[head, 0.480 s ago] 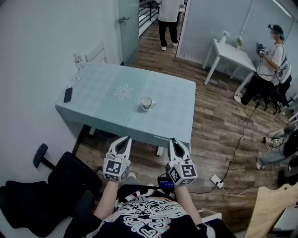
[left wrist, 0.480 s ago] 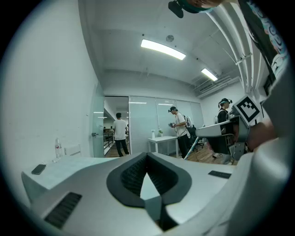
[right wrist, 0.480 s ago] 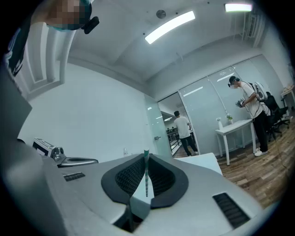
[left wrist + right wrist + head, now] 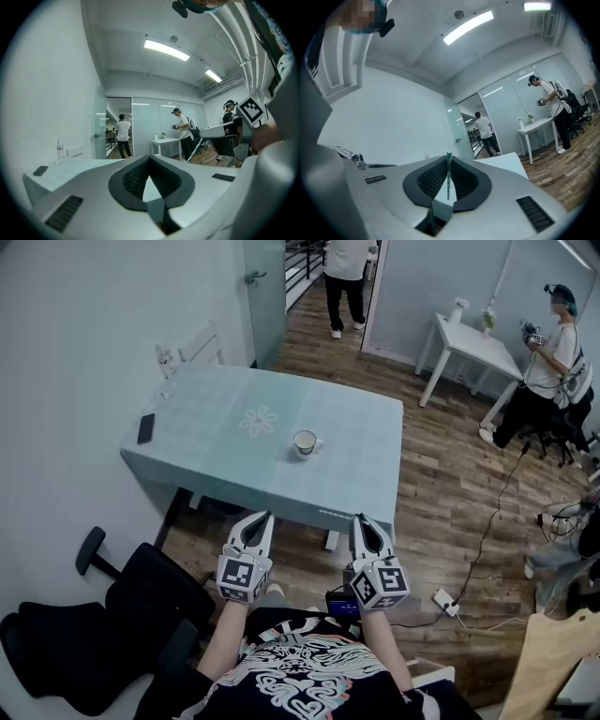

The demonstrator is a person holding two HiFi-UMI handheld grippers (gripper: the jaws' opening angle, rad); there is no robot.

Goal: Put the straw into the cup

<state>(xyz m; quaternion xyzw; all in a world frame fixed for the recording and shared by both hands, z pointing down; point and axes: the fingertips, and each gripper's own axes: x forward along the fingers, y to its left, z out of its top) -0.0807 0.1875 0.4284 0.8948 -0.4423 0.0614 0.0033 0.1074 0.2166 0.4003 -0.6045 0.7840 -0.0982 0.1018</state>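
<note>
A white cup [image 4: 305,442] stands upright near the middle of the teal-clothed table [image 4: 356,484]. Both grippers hang side by side below the table's front edge, close to the person's body and well short of the cup. My right gripper [image 4: 361,519] is shut on a thin teal-and-white striped straw [image 4: 448,178], which stands up between the dark pads [image 4: 464,180]. The straw is not visible in the head view. My left gripper [image 4: 265,516] is shut, and the left gripper view shows nothing between its pads [image 4: 136,180].
A black phone [image 4: 146,428] and a clear bottle [image 4: 166,360] sit at the table's left side. A black office chair [image 4: 103,634] is at lower left. A power strip [image 4: 445,602] with cables lies on the floor. People stand by a white side table [image 4: 469,338].
The whole scene has slid slightly right and up in the head view. Both grippers keep the same pose below the table edge.
</note>
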